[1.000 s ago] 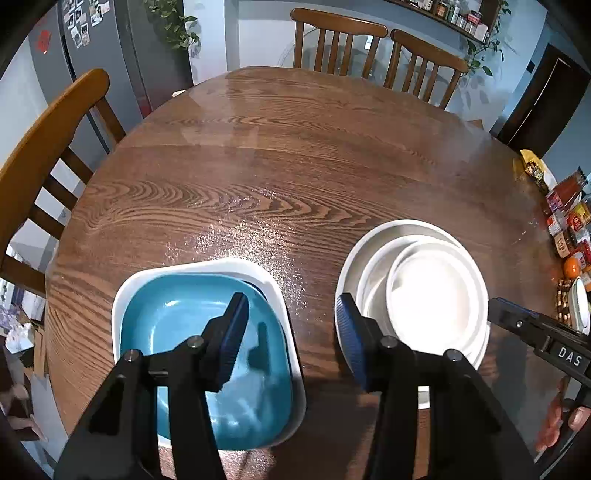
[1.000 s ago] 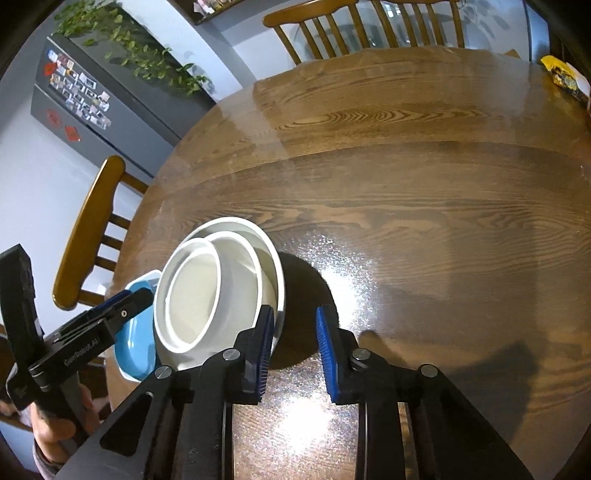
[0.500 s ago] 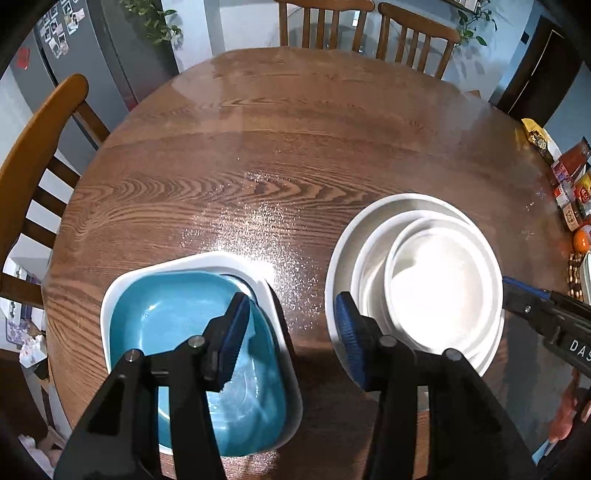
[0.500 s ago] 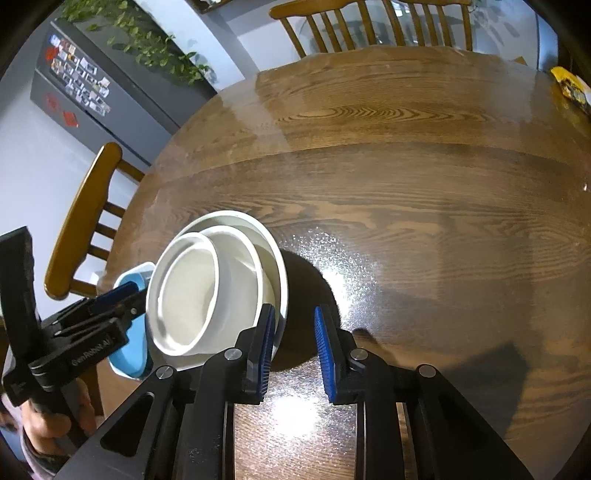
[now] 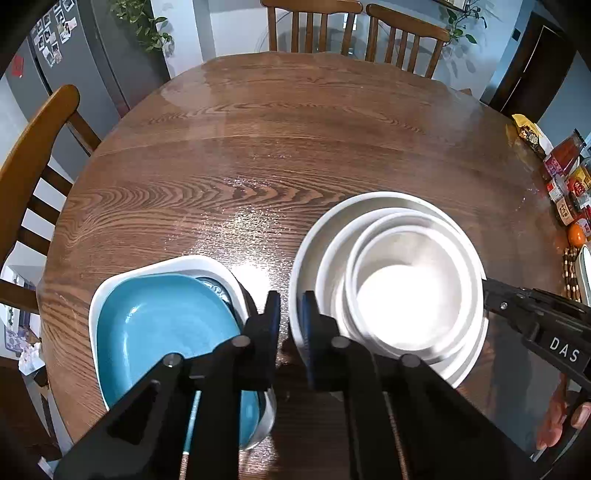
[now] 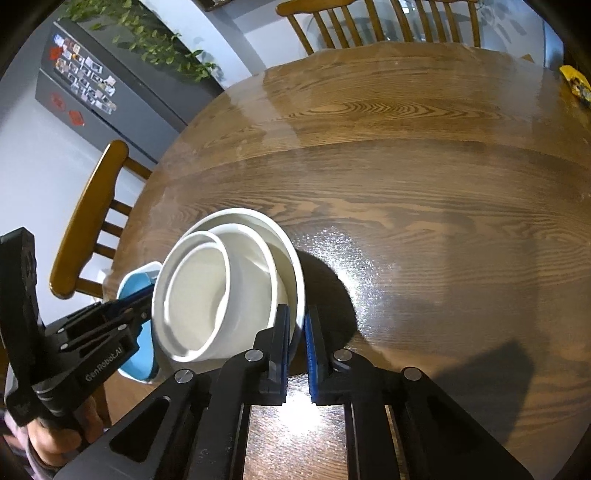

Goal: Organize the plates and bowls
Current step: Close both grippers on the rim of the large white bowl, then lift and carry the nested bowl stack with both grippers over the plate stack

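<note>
A stack of white round bowls [image 5: 399,288] sits on the round wooden table [image 5: 295,155], small ones nested in a wide one. My left gripper [image 5: 290,314] is shut on the left rim of the wide bowl. My right gripper [image 6: 297,332] is shut on its right rim; the stack [image 6: 221,288] looks tilted in the right wrist view. A blue square dish [image 5: 162,332] rests inside a white square dish [image 5: 110,291] to the left of the stack, and shows in the right wrist view [image 6: 135,284].
Wooden chairs stand at the left [image 5: 29,147] and at the far side [image 5: 314,22]. Jars and snack packets [image 5: 565,177] crowd the table's right edge. A grey fridge [image 5: 74,55] stands at the back left.
My left gripper has closed from wide open onto the wide bowl's left rim. My right gripper has closed tighter on the right rim. The stack has come nearer and tilted.
</note>
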`<act>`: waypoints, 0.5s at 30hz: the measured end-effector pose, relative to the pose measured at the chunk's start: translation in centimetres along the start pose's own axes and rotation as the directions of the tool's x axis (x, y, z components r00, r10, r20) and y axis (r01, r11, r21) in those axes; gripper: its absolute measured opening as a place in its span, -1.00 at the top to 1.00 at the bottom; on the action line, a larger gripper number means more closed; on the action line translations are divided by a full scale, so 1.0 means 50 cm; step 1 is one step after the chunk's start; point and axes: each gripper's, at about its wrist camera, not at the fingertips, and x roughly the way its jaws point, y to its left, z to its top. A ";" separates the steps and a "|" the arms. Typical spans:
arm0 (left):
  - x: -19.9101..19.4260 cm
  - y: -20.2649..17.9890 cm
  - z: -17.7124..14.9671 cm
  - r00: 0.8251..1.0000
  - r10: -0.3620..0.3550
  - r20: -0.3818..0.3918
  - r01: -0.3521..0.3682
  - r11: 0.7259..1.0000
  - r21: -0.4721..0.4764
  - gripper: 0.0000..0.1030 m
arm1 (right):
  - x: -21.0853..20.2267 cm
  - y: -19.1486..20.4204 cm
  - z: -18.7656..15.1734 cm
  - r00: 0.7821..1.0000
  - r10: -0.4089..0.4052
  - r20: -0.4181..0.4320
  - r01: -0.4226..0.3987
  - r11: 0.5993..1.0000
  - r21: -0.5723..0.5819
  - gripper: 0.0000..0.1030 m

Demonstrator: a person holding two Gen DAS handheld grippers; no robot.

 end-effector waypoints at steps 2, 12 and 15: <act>0.000 -0.005 0.000 1.000 0.007 0.003 -0.007 1.000 0.002 0.93 | 0.000 0.000 0.000 1.000 -0.001 0.001 0.001 1.000 0.001 0.79; -0.001 -0.007 -0.008 1.000 0.011 0.010 -0.011 1.000 -0.015 0.95 | -0.002 -0.002 0.000 1.000 -0.004 0.001 0.004 1.000 0.005 0.79; -0.003 -0.009 -0.012 1.000 0.009 0.009 -0.009 1.000 -0.020 0.95 | -0.004 -0.001 -0.001 1.000 -0.008 0.002 0.008 1.000 0.006 0.79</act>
